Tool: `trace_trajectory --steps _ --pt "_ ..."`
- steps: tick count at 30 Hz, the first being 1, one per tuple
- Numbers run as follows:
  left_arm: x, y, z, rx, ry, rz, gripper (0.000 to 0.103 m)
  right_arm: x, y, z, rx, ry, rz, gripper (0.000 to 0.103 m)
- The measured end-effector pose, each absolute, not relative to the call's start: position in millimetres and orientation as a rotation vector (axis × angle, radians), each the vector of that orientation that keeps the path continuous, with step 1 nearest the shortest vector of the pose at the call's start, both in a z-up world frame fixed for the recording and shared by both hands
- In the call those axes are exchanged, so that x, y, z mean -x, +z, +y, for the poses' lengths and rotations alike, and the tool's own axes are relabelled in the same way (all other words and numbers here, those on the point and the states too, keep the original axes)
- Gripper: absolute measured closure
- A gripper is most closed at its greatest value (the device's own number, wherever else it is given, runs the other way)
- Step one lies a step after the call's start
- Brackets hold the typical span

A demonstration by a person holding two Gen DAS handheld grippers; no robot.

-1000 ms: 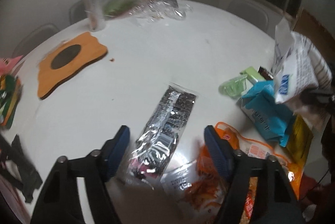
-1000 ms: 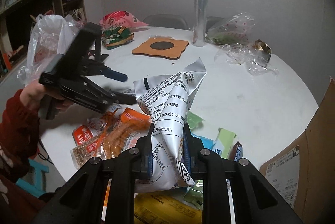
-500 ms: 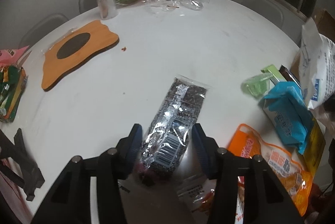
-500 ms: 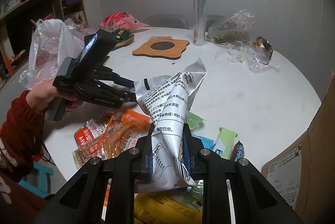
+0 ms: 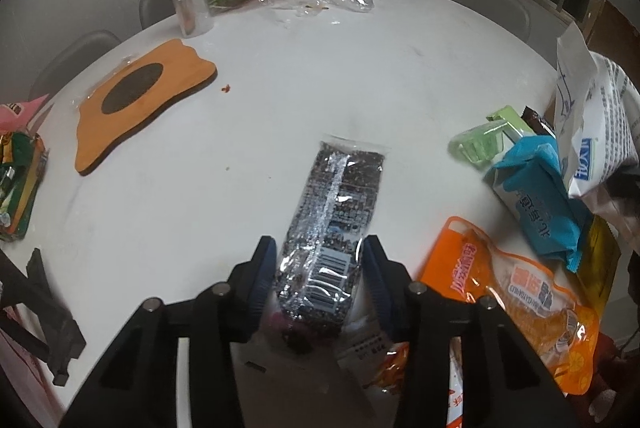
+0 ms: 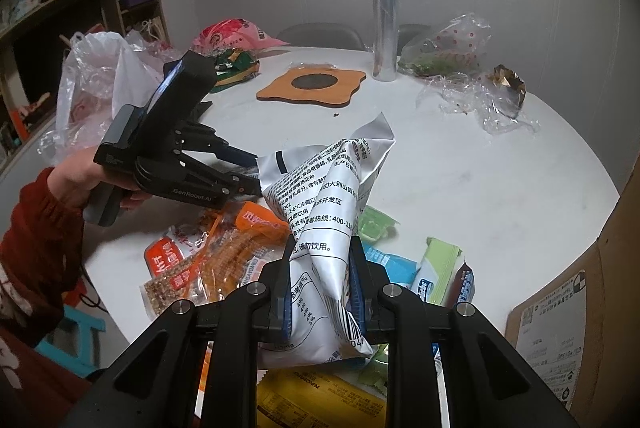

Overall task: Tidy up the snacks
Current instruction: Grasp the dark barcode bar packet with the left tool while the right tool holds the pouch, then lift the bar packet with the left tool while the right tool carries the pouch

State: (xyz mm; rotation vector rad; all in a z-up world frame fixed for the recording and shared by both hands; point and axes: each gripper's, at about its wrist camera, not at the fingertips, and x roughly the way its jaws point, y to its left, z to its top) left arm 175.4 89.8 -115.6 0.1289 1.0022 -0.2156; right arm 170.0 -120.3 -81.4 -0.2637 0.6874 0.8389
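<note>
Left gripper [image 5: 318,264] jaws clamp the near end of a dark seaweed packet [image 5: 334,211], apparently just off the white counter [image 5: 360,75]; right gripper [image 6: 320,280] pinches a white pouch [image 6: 324,220]. Lift level to avoid snagging neighbouring snacks.

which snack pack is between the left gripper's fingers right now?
The dark, shiny-wrapped pack with the barcode, lying lengthwise between the left gripper fingers. The orange pouch and blue pack lie off to its right.
</note>
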Motion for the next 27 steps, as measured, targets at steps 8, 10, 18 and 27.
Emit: trace_trajectory --steps 8,10,18,27 --pt "-167 -103 95 -0.098 -0.196 0.959 0.066 -164 -75 -123 0.255 0.829 0.664 0.086" --pt "-162 -95 96 -0.095 -0.193 0.936 0.066 -161 -74 -124 0.255 0.829 0.657 0.086" --pt "-131 -52 93 -0.087 -0.165 0.819 0.067 -147 -58 -126 0.24 0.825 0.609 0.086" --pt "-83 14 72 -0.107 -0.173 0.643 0.071 -121 -17 -138 0.205 0.822 0.5 0.086"
